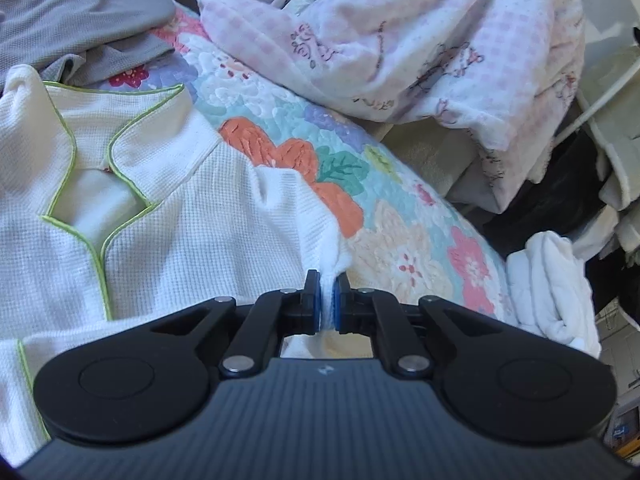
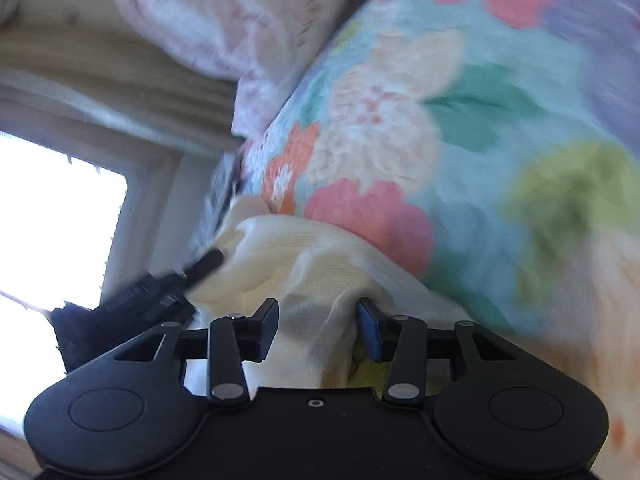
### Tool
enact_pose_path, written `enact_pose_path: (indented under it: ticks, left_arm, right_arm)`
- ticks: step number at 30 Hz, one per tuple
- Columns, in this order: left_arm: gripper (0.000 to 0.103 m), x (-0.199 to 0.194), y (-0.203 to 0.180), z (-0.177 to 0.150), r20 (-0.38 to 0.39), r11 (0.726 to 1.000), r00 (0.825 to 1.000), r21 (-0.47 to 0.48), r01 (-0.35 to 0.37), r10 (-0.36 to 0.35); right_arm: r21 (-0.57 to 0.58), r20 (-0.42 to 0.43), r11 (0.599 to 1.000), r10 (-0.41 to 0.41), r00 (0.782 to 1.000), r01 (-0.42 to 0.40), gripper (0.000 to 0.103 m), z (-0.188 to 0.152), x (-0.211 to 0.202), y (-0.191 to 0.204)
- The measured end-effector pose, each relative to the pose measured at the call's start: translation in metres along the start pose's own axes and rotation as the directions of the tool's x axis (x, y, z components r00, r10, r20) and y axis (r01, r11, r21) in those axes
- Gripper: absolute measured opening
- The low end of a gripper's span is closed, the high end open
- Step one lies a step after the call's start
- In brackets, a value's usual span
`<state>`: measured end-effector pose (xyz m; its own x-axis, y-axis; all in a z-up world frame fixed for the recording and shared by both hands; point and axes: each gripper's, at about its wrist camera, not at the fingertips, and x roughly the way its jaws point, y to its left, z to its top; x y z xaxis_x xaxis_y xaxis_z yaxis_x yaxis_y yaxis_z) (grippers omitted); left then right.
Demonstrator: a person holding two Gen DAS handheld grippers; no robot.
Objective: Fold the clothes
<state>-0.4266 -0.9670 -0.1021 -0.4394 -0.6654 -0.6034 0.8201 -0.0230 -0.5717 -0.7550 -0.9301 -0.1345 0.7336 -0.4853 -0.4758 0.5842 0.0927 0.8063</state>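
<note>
A white waffle-knit shirt [image 1: 160,220] with lime-green piping lies spread on the floral quilt [image 1: 400,220], collar to the upper left. My left gripper [image 1: 329,280] is shut on a pinched fold of the shirt's right edge, the cloth squeezed between the blue pads. In the blurred right wrist view, the same white shirt [image 2: 304,256] bunches up between the fingers of my right gripper [image 2: 318,312]. Its jaws stand apart, a thick fold lies loose between the pads, and I see no squeeze. The left gripper [image 2: 200,268] shows as a black shape at the left, on the cloth.
A pink checked blanket [image 1: 400,40] is heaped at the back of the quilt, and a grey garment [image 1: 80,12] lies at the upper left. A white bundle [image 1: 552,288] and dark clutter sit beyond the quilt's right edge. A bright window [image 2: 52,220] fills the left.
</note>
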Motion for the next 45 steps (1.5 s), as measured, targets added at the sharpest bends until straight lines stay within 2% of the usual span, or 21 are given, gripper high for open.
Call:
enact_pose_path:
  ticks: [1, 2, 4, 6, 8, 11, 14, 16, 18, 20, 24, 26, 30, 33, 35, 36, 38, 39, 40, 43, 45]
  left_arm:
    - [0.006, 0.005, -0.005, 0.006, -0.005, 1.000, 1.000, 0.023, -0.015, 0.015]
    - [0.006, 0.009, -0.014, 0.015, 0.004, 0.998, 1.000, 0.060, -0.022, 0.022]
    - [0.006, 0.017, -0.034, 0.035, 0.018, 0.993, 1.000, 0.118, -0.015, 0.013]
    - [0.006, 0.027, -0.059, 0.058, 0.031, 0.983, 0.999, 0.184, 0.002, -0.008]
    - [0.006, 0.042, -0.086, 0.078, 0.025, 0.966, 1.000, 0.259, -0.001, -0.006]
    - [0.009, 0.075, -0.109, 0.094, 0.016, 0.956, 1.000, 0.294, -0.012, 0.007]
    - [0.021, 0.097, -0.120, 0.099, 0.010, 0.960, 0.999, 0.277, -0.034, 0.032]
    - [0.035, 0.103, -0.129, 0.099, -0.024, 0.955, 0.999, 0.297, -0.025, 0.033]
    - [0.037, 0.096, -0.133, 0.091, -0.051, 0.939, 0.999, 0.344, 0.010, 0.009]
    - [0.048, 0.087, -0.134, 0.080, -0.077, 0.911, 0.997, 0.412, 0.023, 0.010]
    - [0.053, 0.077, -0.119, 0.060, -0.156, 0.892, 0.986, 0.453, 0.013, 0.065]
    - [0.053, 0.079, -0.109, 0.053, -0.200, 0.893, 0.974, 0.449, -0.006, 0.107]
    - [0.054, 0.083, -0.098, 0.040, -0.273, 0.895, 0.956, 0.445, 0.026, 0.108]
    - [0.058, 0.096, -0.101, 0.029, -0.297, 0.858, 0.939, 0.514, 0.006, 0.171]
    - [0.062, 0.105, -0.104, 0.022, -0.263, 0.820, 0.938, 0.572, -0.039, 0.228]
    - [0.062, 0.109, -0.104, 0.022, -0.245, 0.822, 0.942, 0.567, -0.054, 0.230]
    - [0.056, 0.116, -0.103, 0.021, -0.208, 0.827, 0.950, 0.556, -0.081, 0.234]
    - [0.031, 0.117, -0.103, 0.023, -0.188, 0.831, 0.956, 0.549, -0.086, 0.223]
    - [0.014, 0.118, -0.103, 0.025, -0.169, 0.835, 0.962, 0.542, -0.091, 0.215]
    - [0.008, 0.115, -0.102, 0.033, -0.130, 0.843, 0.975, 0.531, -0.084, 0.180]
    - [0.008, 0.110, -0.106, 0.040, -0.101, 0.845, 0.986, 0.531, -0.060, 0.133]
  right_arm:
    - [-0.054, 0.018, 0.998, -0.019, 1.000, 0.020, 0.015, 0.003, 0.003, 0.005]
    - [-0.070, 0.062, 0.998, 0.000, 0.998, 0.005, 0.010, 0.006, -0.001, 0.006]
    - [-0.033, 0.146, 0.998, 0.064, 0.987, -0.060, 0.009, 0.013, -0.016, 0.003]
    - [-0.064, 0.249, 0.996, 0.081, 0.965, -0.067, 0.008, 0.021, -0.033, 0.004]
    - [-0.077, 0.325, 0.997, 0.051, 0.944, -0.027, 0.008, 0.028, -0.048, 0.000]
    - [-0.085, 0.382, 0.995, -0.016, 0.924, 0.052, 0.008, 0.040, -0.059, -0.009]
    - [-0.079, 0.433, 0.983, -0.114, 0.894, 0.163, 0.004, 0.046, -0.067, -0.019]
    - [-0.068, 0.439, 0.973, -0.168, 0.883, 0.219, 0.004, 0.049, -0.070, -0.027]
    - [-0.047, 0.416, 0.985, -0.132, 0.899, 0.167, 0.004, 0.049, -0.077, -0.036]
    - [-0.053, 0.378, 0.991, -0.096, 0.921, 0.125, 0.010, 0.049, -0.077, -0.036]
    - [-0.026, 0.347, 0.997, -0.060, 0.936, 0.074, 0.019, 0.042, -0.081, -0.033]
    - [0.004, 0.340, 0.998, -0.064, 0.938, 0.066, 0.035, 0.044, -0.074, -0.032]
    - [0.020, 0.324, 0.996, -0.088, 0.942, 0.086, 0.039, 0.045, -0.065, -0.026]
    - [0.011, 0.306, 0.996, -0.089, 0.948, 0.090, 0.042, 0.044, -0.058, -0.022]
    - [-0.001, 0.295, 0.995, -0.099, 0.950, 0.104, 0.043, 0.043, -0.053, -0.020]
    - [-0.006, 0.292, 0.993, -0.112, 0.950, 0.119, 0.043, 0.043, -0.051, -0.019]
    - [-0.019, 0.286, 0.991, -0.119, 0.951, 0.130, 0.043, 0.043, -0.047, -0.018]
    - [-0.023, 0.281, 0.991, -0.119, 0.952, 0.131, 0.043, 0.043, -0.045, -0.017]
    - [-0.029, 0.278, 0.990, -0.125, 0.952, 0.138, 0.046, 0.043, -0.042, -0.017]
    - [-0.068, 0.254, 0.976, -0.182, 0.950, 0.205, 0.059, 0.043, -0.034, -0.016]
    - [-0.063, 0.226, 0.969, -0.220, 0.949, 0.239, 0.060, 0.043, -0.028, -0.019]
